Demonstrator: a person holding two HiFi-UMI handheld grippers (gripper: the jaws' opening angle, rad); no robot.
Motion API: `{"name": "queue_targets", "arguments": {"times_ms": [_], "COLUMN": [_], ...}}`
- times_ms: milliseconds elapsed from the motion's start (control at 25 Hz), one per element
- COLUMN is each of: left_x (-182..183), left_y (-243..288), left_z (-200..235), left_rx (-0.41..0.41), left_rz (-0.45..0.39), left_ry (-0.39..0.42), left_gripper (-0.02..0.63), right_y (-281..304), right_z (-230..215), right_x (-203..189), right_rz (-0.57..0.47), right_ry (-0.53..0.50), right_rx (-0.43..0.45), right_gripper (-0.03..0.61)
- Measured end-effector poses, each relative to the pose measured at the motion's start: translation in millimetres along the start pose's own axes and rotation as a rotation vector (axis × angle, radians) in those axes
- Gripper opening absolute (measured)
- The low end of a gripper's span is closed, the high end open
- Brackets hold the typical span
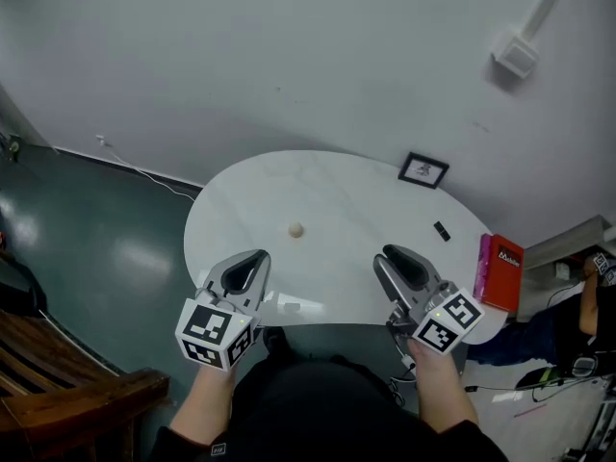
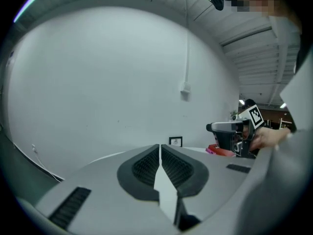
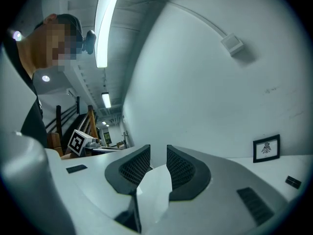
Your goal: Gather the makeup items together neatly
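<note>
Beige ball (image 1: 295, 230) | ahead, between both | left gripper (image 1: 258, 258) jaws together | right gripper (image 1: 389, 257) slightly apart, empty

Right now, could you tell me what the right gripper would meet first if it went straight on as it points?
Probably nothing nearby: the right gripper aims across the white table at the bare wall, the framed picture well to its right. Depth is uncertain.
</note>
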State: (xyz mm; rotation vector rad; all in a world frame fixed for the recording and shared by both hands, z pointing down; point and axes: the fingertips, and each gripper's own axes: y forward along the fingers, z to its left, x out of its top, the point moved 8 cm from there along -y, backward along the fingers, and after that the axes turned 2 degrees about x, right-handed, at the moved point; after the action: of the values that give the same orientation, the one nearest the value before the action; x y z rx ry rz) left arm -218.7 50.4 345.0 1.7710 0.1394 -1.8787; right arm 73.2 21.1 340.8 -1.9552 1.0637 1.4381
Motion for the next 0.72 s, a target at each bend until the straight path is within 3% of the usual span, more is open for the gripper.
{"name": "queue_targets", "arguments": {"times_ms": [320,560,720], "left_x": [10,20,21], "left_y": [30,66,91], "left_z": [26,8,-17], "left_rx": [-0.092,-0.101,-0.128], "left_rz": [0.035,0.033,0.039], "left_ry": [0.042,0.054,0.062], "left_gripper": [0.023,0.023,0.023], "right_y": [8,-25,-49], "right_z": [-7,-37,-65], "right_x": [-5,1,-6], "right_rz": [-0.031,-0.083,-0.053], "right_ry": [-0.018,-0.094,-0.099], "right_rx": [-0.138,-0.268,-0.307], "right_gripper": [0.086,0.048,0.043]}}
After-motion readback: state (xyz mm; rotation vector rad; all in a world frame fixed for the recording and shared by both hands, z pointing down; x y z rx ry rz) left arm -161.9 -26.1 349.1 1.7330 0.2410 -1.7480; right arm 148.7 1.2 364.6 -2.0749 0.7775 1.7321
